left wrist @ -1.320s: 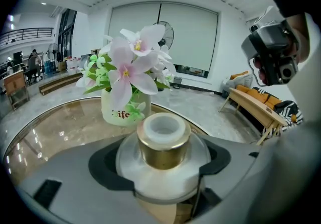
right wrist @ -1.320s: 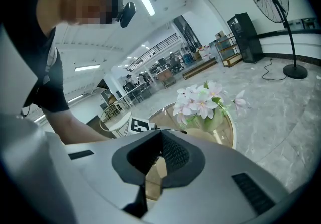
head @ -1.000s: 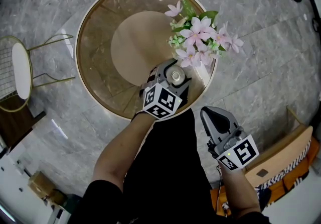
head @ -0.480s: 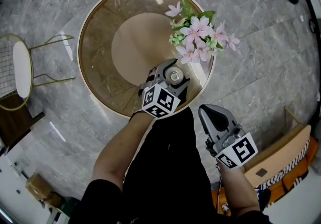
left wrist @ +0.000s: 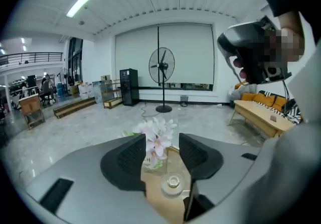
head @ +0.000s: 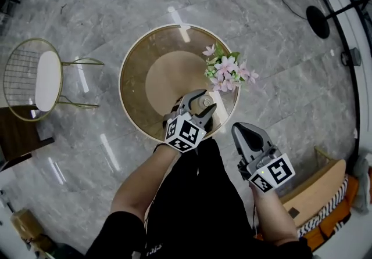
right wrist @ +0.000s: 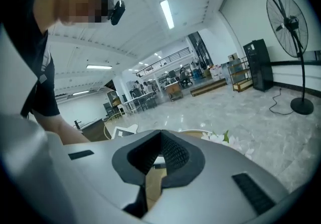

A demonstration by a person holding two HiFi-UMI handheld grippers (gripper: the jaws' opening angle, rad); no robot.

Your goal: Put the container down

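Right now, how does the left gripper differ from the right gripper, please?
The left gripper has fingers apart, just closed partway on nothing; the right gripper has fingers together. The left gripper is over the table, above the container; the right gripper is off it, over the floor. Both are empty.

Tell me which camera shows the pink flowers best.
Head view: the whole bunch of flowers shows from above on the table. The left gripper view shows part, low and central; the right gripper view, a few petals.

Round glass table (head: 136, 78) with a gold edge. Pink flowers (head: 228, 70) and small clear container (head: 203, 101) on top, near each other.
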